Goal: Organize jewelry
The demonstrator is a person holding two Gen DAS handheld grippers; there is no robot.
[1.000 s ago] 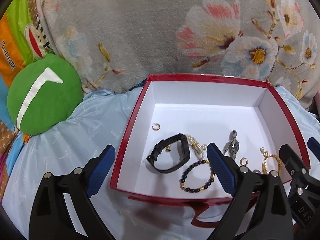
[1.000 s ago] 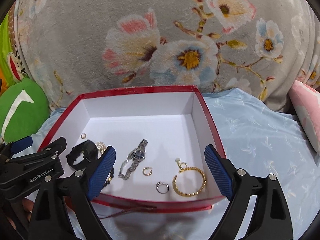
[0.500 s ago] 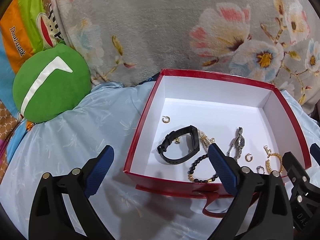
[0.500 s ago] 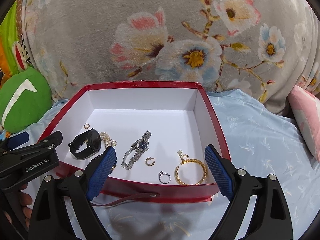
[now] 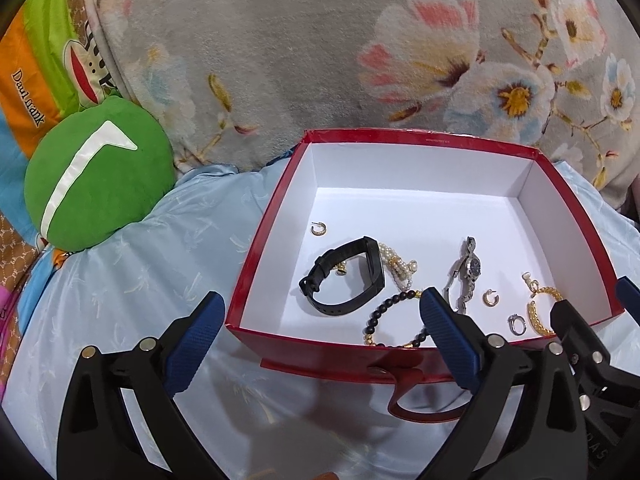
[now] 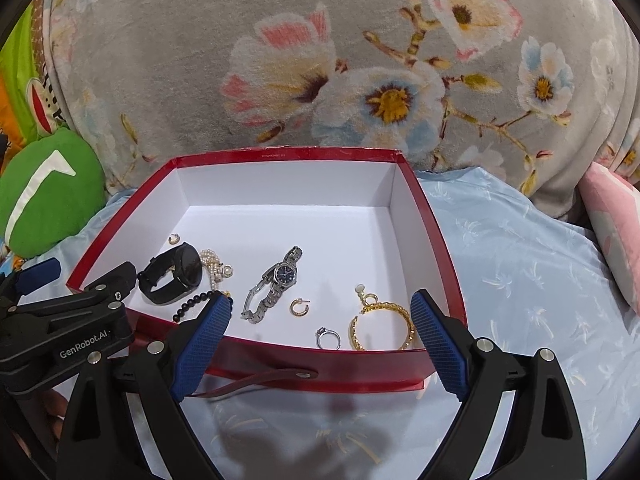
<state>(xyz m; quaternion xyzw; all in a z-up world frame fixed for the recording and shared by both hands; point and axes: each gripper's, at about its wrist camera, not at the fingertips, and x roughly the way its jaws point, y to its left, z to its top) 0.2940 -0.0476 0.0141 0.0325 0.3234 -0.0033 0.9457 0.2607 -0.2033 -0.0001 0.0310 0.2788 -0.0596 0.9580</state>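
Right wrist view shows both tools, left tool point(image 6: 60, 316) and right tool point(image 6: 320, 338), released and empty before the red box point(image 6: 280, 152), where watch point(image 6: 276, 282), gold bracelet point(image 6: 380, 326) and ring point(image 6: 329, 338) already lie, so collecting looks largely done.

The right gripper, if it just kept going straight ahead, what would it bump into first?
Probably the near red wall of the box, which lies between its open fingers. Depth is unclear; if it cleared the wall, the gold bracelet comes next.
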